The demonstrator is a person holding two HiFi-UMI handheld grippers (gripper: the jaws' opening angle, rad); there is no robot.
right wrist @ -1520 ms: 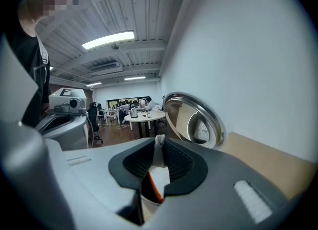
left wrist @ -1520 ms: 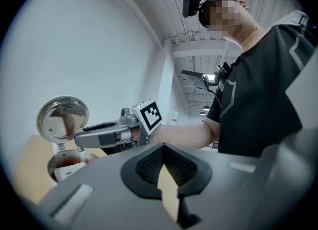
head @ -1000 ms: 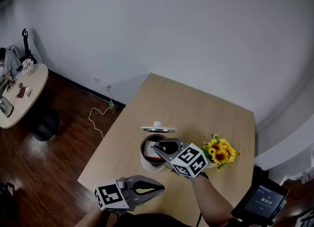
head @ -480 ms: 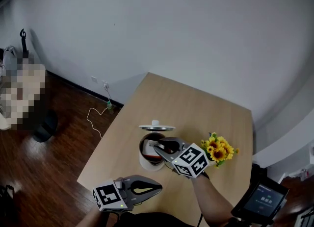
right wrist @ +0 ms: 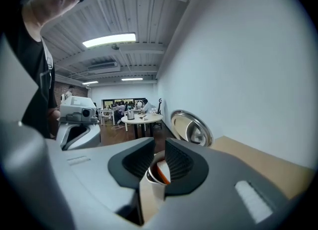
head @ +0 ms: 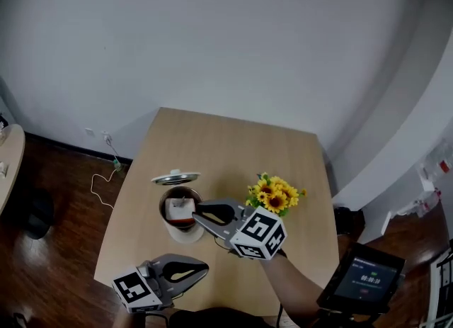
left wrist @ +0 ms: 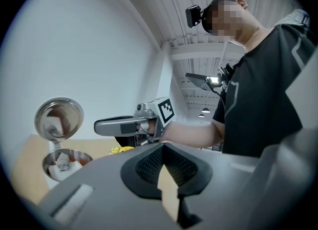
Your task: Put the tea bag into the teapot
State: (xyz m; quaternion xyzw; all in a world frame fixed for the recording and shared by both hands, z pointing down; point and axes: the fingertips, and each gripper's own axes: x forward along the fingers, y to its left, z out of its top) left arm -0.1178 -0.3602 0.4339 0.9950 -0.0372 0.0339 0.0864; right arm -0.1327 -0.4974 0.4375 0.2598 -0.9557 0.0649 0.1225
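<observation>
Head view; where is the bag point(head: 178, 209)?

It lies inside the pot point(head: 170, 233), a pale square on something reddish; the lid point(head: 175, 177) stands open at the far rim; I judge the task as good as done.

And the claws?

By the pot's near rim, the right claw point(head: 200, 218) has its jaws a narrow gap apart and closing, with nothing between them, only the pot beyond; the left claw point(head: 202, 268) sits low at the table point(head: 226, 142) edge, jaws pressed together and empty.

If the bag needs shifting, how does it handle?

Light, soft and limp, I reckon; probably damp if that red is liquid, so the paper may tear; I would pinch one corner or the top edge gently, not the filled middle; I see no string or tag.

Counts?

One bag; one pot; one lid; one bunch of flowers point(head: 274, 196) just right of the pot; two claws.
</observation>
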